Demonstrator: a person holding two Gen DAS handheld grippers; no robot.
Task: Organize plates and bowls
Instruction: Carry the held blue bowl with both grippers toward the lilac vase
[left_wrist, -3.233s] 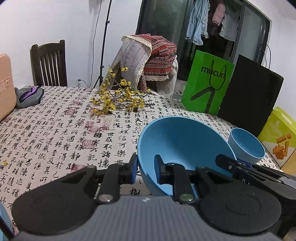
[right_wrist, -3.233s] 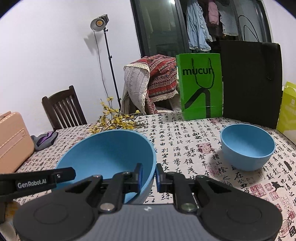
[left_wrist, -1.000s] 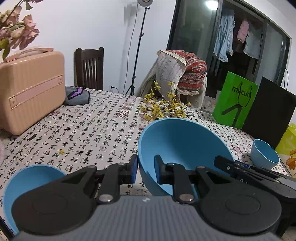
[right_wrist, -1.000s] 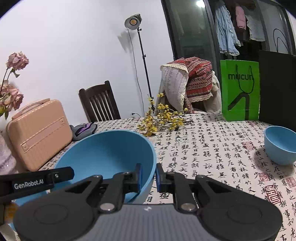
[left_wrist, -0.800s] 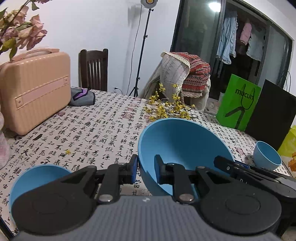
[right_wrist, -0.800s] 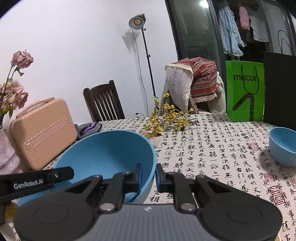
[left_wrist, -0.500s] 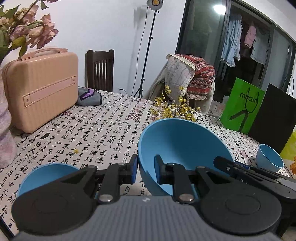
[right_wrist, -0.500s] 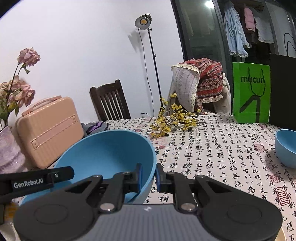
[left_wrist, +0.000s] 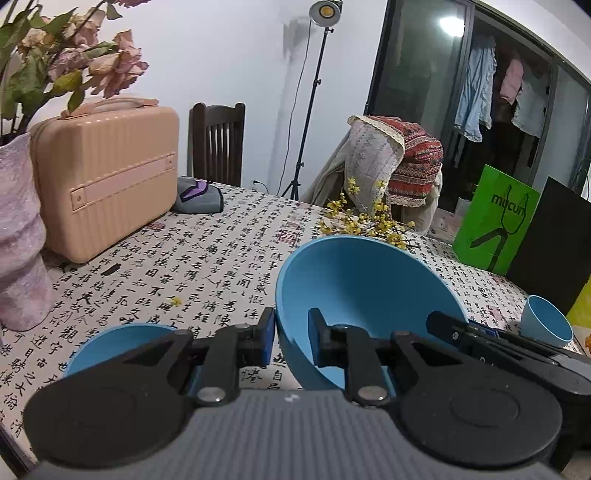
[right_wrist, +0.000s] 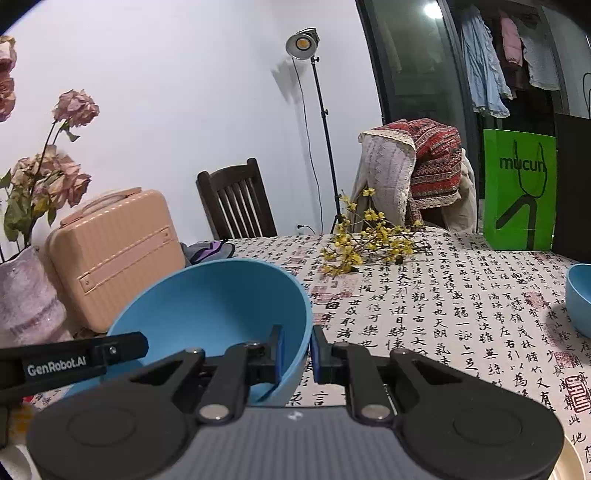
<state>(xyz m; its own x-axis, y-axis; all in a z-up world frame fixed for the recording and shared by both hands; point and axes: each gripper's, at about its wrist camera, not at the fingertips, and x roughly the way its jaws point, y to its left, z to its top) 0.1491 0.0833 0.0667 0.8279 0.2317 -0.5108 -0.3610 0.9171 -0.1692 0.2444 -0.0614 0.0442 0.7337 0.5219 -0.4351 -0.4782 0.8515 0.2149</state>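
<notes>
The big blue bowl (left_wrist: 364, 291) is held up over the near part of the table (left_wrist: 229, 251), tilted, with the left gripper (left_wrist: 291, 338) pinching its left rim and the right gripper (right_wrist: 297, 349) pinching its right rim. A second blue bowl (left_wrist: 110, 341) sits on the cloth near left, a small blue bowl (left_wrist: 546, 321) far right. A pink case (left_wrist: 107, 173) stands far left.

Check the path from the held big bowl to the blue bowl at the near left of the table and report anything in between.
Nothing visible blocks it. Both grippers, left and right, clamp the big bowl; only bare tablecloth shows between it and the near-left bowl.
</notes>
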